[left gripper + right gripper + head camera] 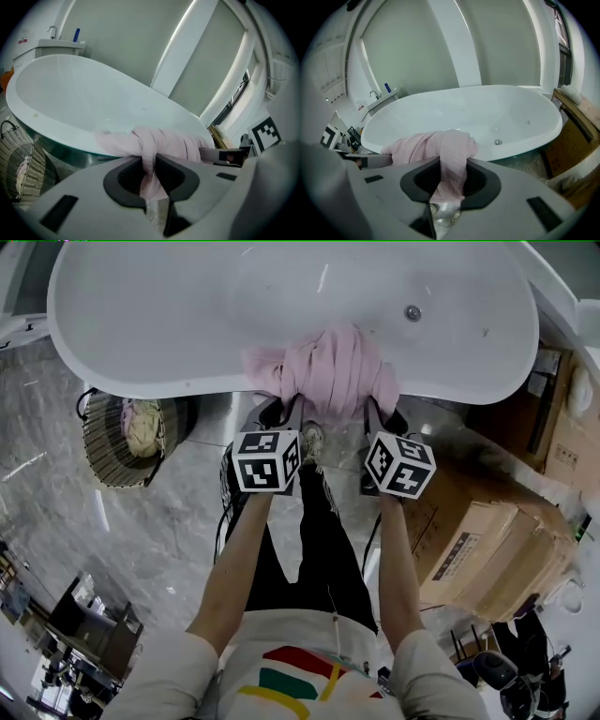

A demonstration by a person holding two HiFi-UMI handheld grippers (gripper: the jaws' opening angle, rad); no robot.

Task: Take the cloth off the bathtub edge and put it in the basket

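Observation:
A pink cloth lies bunched over the near rim of the white bathtub. My left gripper is shut on the cloth's left part, and a fold of cloth is pinched between its jaws. My right gripper is shut on the right part, with pink fabric hanging down through its jaws. The cloth stretches between the two grippers and still touches the bathtub edge. A round wicker basket stands on the floor left of my left gripper, below the tub.
The basket holds a pale bundled cloth. Cardboard boxes are stacked at the right on the marble floor. The person's legs are below the grippers. A washbasin with a tap stands beyond the tub's far end.

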